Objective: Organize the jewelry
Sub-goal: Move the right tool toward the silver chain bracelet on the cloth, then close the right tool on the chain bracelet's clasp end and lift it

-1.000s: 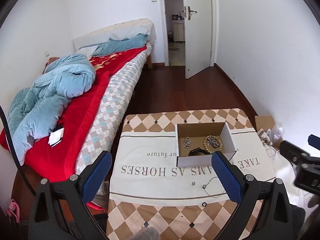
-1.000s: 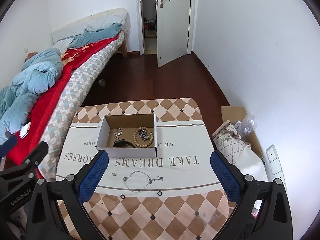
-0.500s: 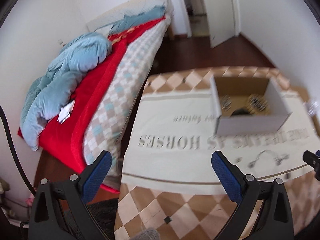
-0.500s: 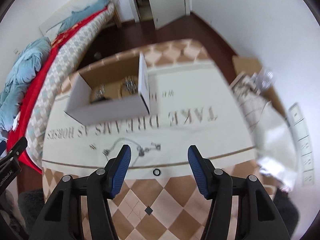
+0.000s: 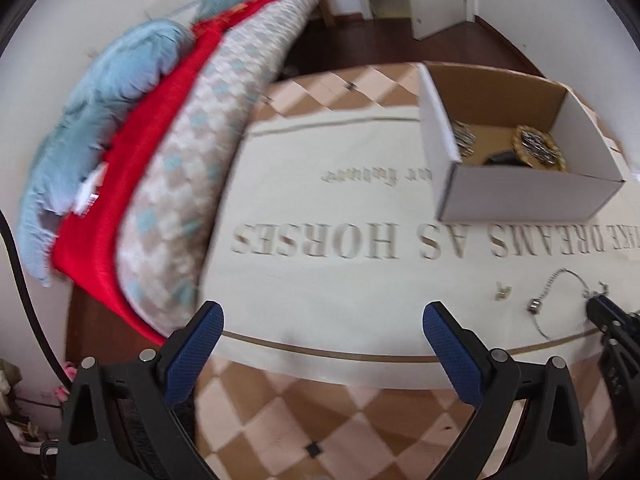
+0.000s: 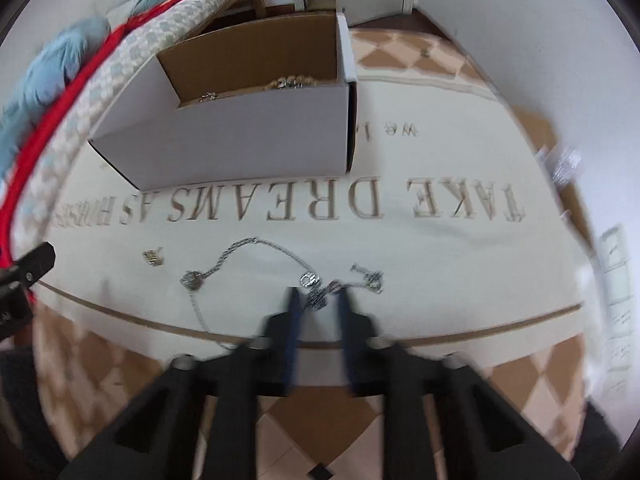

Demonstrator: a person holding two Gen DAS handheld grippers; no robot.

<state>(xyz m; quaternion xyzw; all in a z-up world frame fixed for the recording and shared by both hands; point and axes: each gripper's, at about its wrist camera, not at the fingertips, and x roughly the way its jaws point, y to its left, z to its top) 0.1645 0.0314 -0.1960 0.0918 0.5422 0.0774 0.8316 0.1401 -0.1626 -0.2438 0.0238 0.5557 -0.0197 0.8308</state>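
Observation:
A silver chain necklace (image 6: pixel 256 256) lies on the cream tablecloth in front of a white cardboard box (image 6: pixel 248 128). The box (image 5: pixel 524 196) holds a bead bracelet (image 5: pixel 538 152), a silver piece and a dark band. My right gripper (image 6: pixel 318 300) is low over the cloth, its narrowed jaws on either side of the chain's right end, with a gap still between them. A small gold earring (image 6: pixel 153 257) lies left of the chain. My left gripper (image 5: pixel 320 340) is wide open and empty, above the table's near left part.
A bed (image 5: pixel 168 128) with a red blanket and blue duvet runs along the table's left side. A white wall (image 6: pixel 540 40) stands to the right. The checked table edge (image 6: pixel 320 420) is below my right gripper.
Both grippers have dropped and moved closer to the table. My right gripper has narrowed from wide open and come down around the chain's right end.

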